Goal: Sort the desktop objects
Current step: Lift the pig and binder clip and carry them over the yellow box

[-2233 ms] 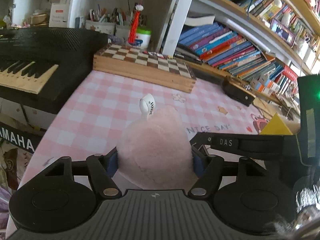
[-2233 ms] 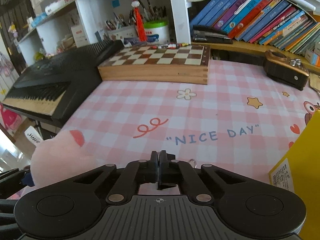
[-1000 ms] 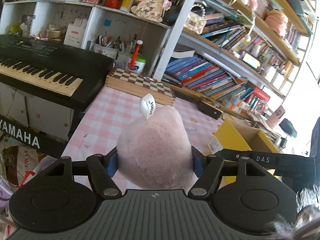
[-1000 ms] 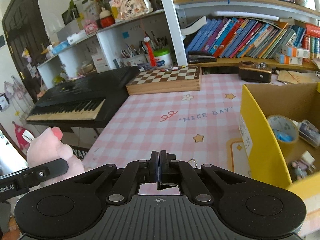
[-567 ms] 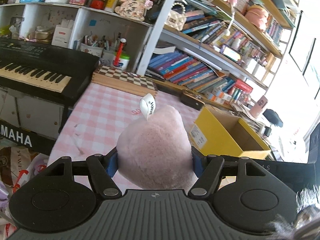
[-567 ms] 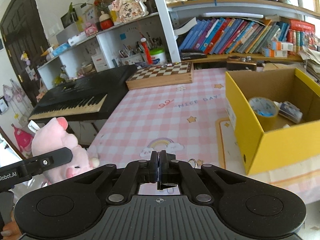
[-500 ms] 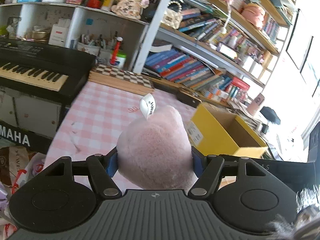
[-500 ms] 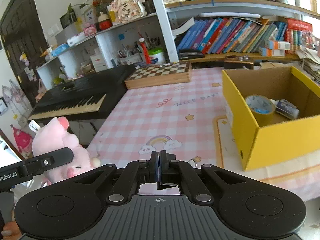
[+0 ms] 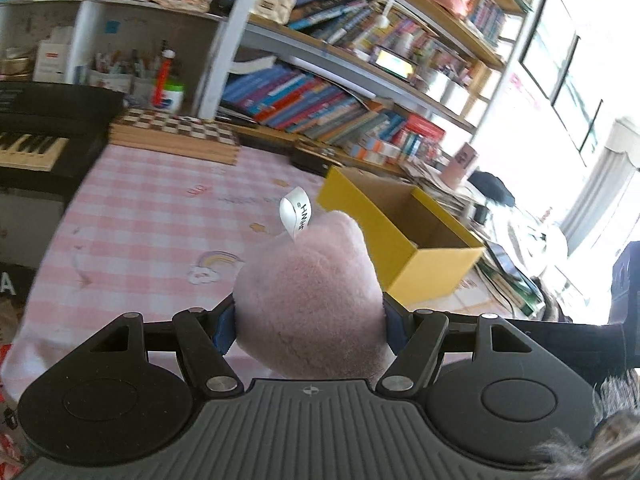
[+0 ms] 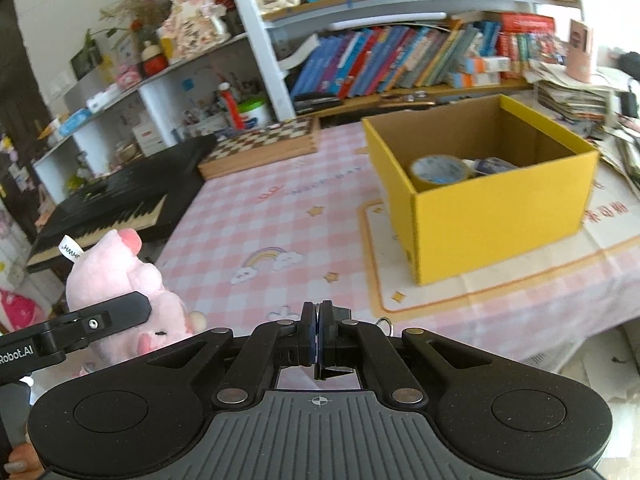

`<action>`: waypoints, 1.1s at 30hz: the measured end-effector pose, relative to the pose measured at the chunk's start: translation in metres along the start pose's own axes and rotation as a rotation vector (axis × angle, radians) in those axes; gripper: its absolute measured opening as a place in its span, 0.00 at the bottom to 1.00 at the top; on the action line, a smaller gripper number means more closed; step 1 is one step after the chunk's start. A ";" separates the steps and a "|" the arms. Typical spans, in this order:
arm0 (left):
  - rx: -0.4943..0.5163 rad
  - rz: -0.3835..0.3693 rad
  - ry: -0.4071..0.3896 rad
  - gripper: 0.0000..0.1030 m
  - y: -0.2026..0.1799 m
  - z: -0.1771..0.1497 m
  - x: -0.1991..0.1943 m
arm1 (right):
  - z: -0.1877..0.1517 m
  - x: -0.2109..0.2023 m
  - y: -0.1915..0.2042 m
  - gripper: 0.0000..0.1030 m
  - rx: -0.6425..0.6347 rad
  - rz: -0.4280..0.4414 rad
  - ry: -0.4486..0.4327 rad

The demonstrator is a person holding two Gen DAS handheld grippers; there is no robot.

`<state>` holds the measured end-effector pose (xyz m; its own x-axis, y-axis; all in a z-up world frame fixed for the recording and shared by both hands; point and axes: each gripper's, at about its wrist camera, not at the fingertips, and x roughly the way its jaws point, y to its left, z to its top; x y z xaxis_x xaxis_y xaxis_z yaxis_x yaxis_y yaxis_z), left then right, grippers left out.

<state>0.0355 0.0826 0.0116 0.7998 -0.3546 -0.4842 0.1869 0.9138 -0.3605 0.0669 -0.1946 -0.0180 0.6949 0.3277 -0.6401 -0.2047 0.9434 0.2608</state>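
My left gripper (image 9: 308, 320) is shut on a pink plush pig (image 9: 308, 300) with a white tag and holds it in the air off the table's near left edge. The pig also shows at the left of the right wrist view (image 10: 120, 280), with the left gripper's finger (image 10: 100, 318) across it. A yellow cardboard box (image 10: 488, 200) stands open on the right of the pink checked tablecloth (image 10: 280, 216); it holds a tape roll (image 10: 438, 170) and small items. My right gripper (image 10: 317, 336) is shut and empty, low over the table's near edge.
A wooden chessboard (image 10: 260, 146) lies at the back of the table. A black keyboard (image 10: 112, 204) stands to the left. Bookshelves (image 10: 400, 56) run behind. Stacked papers (image 10: 576, 100) lie to the right of the box. A cream mat (image 10: 500, 280) lies under the box.
Both grippers have pulled back and risen away from the table. The left one still holds the pig and has turned right, so the yellow box comes more into view.
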 end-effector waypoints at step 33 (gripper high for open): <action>0.113 -0.198 0.077 0.65 -0.146 0.023 0.134 | 0.036 -0.023 -0.169 0.00 0.140 -0.149 -0.023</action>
<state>0.1283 -0.0940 0.0175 0.6966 -0.5388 -0.4738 0.4018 0.8400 -0.3646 0.1107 -0.3633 -0.0215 0.7263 0.1823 -0.6628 -0.0020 0.9648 0.2631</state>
